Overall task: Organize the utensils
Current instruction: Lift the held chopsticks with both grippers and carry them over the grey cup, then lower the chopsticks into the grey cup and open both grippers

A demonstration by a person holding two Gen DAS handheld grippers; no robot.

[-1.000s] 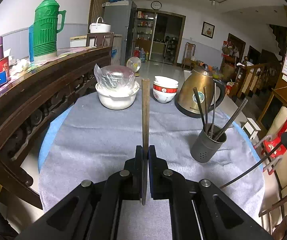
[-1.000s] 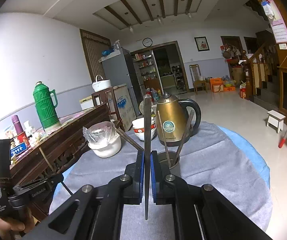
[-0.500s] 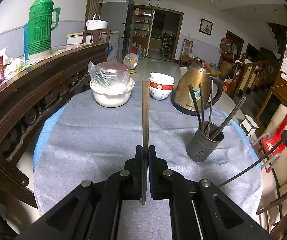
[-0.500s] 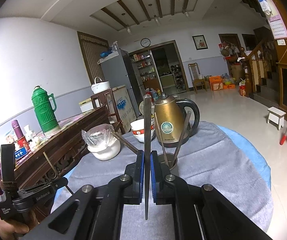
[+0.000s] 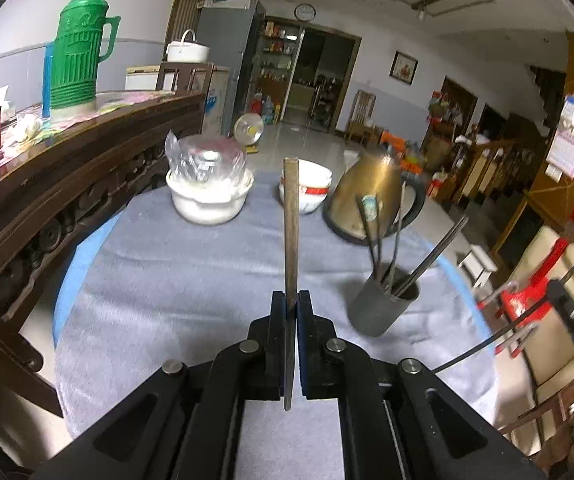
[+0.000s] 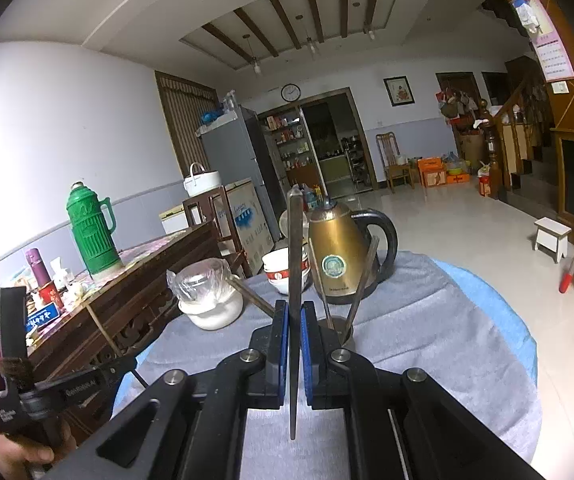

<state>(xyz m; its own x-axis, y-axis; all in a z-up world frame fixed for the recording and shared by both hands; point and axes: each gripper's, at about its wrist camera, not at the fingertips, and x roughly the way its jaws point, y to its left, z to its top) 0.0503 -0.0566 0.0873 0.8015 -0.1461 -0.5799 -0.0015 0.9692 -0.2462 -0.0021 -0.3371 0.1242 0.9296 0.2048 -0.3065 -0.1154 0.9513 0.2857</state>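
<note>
My left gripper (image 5: 290,300) is shut on a brown chopstick (image 5: 290,224) that points straight ahead above the grey tablecloth. A dark grey holder cup (image 5: 383,308) with several chopsticks in it stands to its right. My right gripper (image 6: 294,310) is shut on a dark chopstick (image 6: 295,264) and is raised above the table; the holder cup (image 6: 345,330) is just behind its right finger, mostly hidden. The left gripper also shows in the right wrist view (image 6: 99,374) at lower left.
A white pot under plastic wrap (image 5: 209,188), stacked bowls (image 5: 311,188) and a gold kettle (image 5: 371,200) stand at the table's back. A wooden sideboard (image 5: 47,184) with a green thermos (image 5: 79,56) runs along the left. Chairs (image 5: 543,280) stand right.
Both grippers have lifted and tilted a little; the scene sits lower in each view. Each still holds its chopstick.
</note>
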